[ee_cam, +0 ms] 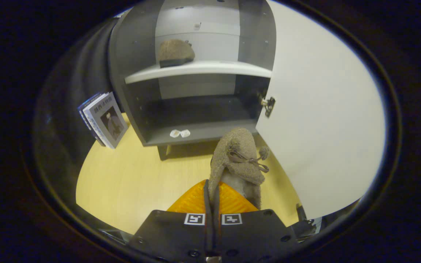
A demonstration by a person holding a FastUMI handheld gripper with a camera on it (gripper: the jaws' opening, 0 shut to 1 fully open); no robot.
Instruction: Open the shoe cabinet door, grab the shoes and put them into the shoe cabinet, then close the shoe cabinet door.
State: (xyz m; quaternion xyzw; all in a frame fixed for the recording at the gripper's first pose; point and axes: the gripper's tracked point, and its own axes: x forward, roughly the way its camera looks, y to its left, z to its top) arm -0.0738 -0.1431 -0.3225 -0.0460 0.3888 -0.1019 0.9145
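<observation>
So the gripper point(212, 199) sits at the bottom middle of the frame with its two fingers squeezed almost fully together, just a thin gap between them, and both are pinching the edge of a fuzzy brown slipper-type shoe point(236, 160). That shoe hangs out ahead of the fingers, toe pointing toward the cabinet, a little bow and pom-pom on its top, sitting just right of centre in the frame.

The shoe cabinet point(137, 73) fills the upper middle, dark grey sides, and its white door point(323, 120) is swung wide open across the right side of the frame, with a metal hinge point(268, 105) showing at its inner edge. On the white shelf point(199, 68) in the upper part sits the second shoe point(175, 53), same brown fuzzy kind. The lower compartment is dark, and there's a small white wrapped thing point(179, 133) on its front lip.

Over at the left a couple of books point(104, 118) lean against the cabinet's side, standing on the light wooden floor point(130, 182)
</observation>
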